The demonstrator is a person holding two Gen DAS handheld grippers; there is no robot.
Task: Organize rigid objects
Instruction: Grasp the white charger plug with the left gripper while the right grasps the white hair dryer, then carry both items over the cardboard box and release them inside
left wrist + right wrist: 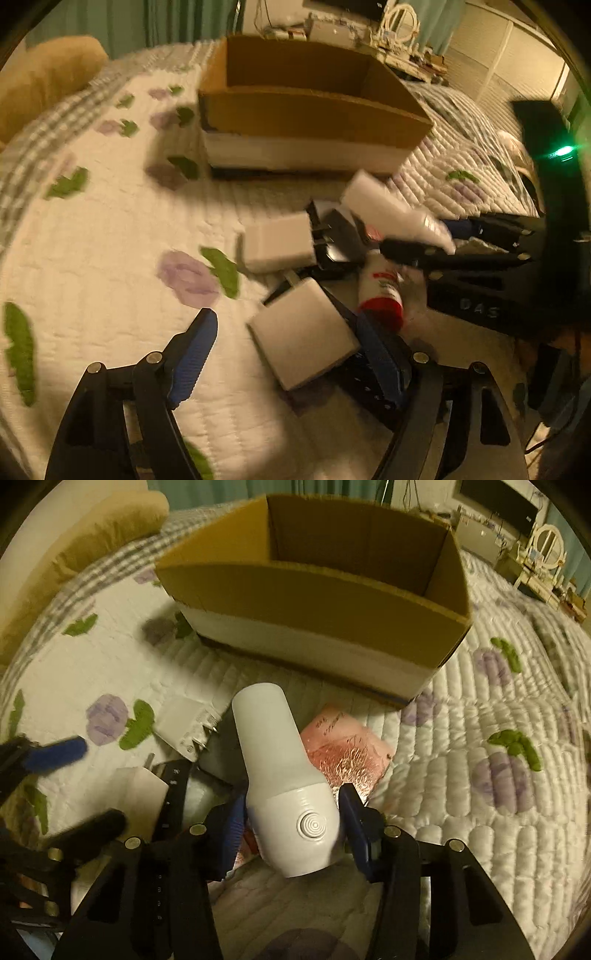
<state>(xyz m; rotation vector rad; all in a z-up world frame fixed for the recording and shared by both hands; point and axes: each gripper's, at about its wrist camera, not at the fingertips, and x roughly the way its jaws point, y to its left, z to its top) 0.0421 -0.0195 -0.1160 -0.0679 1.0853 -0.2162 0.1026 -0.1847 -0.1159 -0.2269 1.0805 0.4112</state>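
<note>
An open cardboard box (314, 114) stands on the quilted bed, also in the right wrist view (317, 602). My right gripper (295, 823) is shut on a white bottle (280, 775) with a round button, held above the pile; it shows in the left wrist view (399, 214). My left gripper (291, 354) is open, its fingers on either side of a white square block (306, 336). A white charger (277, 243), a red-capped tube (380, 291) and black items (340, 240) lie in the pile.
A pink foil packet (347, 742) lies under the bottle. A tan pillow (44, 77) sits at the far left. A dresser with clutter (391, 40) stands beyond the bed. The quilt (92, 240) stretches left of the pile.
</note>
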